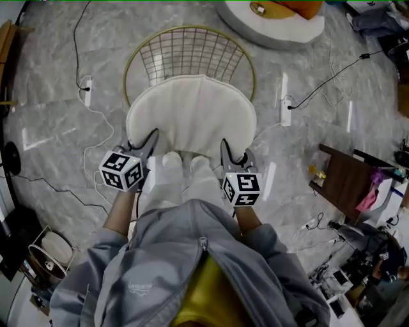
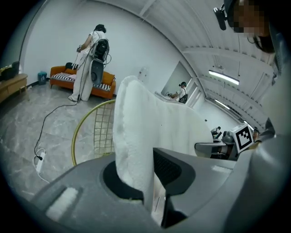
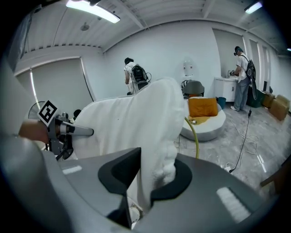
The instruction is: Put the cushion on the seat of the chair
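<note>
Left tongs [image 2: 146,181] pinch cushion [image 2: 154,129] (unclear overhead)

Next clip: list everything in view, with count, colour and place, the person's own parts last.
cushion: one, white, over the chair's seat
chair: one, gold wire, centre
power strips: two, white, either side of the chair
round pouf: one, white, beyond the chair
pillow: one, orange, on the pouf
side table: one, dark wood, right
sofa: one, orange, by the far wall
other people: at least two, background
jacket: one, grey, on the person
left gripper: one, grey, jaws shut on the cushion
right gripper: one, grey, jaws shut on the cushion
</note>
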`<state>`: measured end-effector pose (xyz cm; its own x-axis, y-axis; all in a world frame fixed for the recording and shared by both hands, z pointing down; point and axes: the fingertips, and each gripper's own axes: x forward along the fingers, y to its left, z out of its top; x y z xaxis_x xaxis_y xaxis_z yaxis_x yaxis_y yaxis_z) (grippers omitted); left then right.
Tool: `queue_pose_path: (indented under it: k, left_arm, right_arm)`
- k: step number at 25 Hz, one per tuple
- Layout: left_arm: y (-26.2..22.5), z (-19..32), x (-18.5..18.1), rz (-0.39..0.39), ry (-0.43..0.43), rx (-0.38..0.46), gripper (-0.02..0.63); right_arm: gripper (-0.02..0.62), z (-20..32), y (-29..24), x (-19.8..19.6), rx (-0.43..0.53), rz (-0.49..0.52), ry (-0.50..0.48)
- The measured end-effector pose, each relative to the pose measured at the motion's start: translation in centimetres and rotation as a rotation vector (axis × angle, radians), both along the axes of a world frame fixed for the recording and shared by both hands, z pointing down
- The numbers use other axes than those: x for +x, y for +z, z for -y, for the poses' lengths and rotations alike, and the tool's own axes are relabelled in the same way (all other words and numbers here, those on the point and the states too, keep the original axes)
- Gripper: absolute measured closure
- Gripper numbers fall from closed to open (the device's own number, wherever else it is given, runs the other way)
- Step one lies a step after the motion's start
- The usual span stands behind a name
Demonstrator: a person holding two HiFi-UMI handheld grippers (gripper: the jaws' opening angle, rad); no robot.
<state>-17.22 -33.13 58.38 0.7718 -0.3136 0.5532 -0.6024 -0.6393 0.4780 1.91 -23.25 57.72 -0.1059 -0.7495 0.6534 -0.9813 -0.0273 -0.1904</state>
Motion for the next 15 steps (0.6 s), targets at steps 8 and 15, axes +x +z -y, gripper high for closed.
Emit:
queue_pose_path:
  k: [8, 15]
  left_arm:
    - [9.1, 2.1, 0.3, 0.038, 0.007, -0.109, 0.548]
    - [15.5, 2.2, 0.2, 0.096, 0.033, -0.219, 0.545]
  right_arm:
    - [0.522, 2.2, 8.9, 0.2, -0.094, -0.008, -0.029]
    - [0.517, 2.5, 16.4, 0.6, -0.207, 0.03, -0.02]
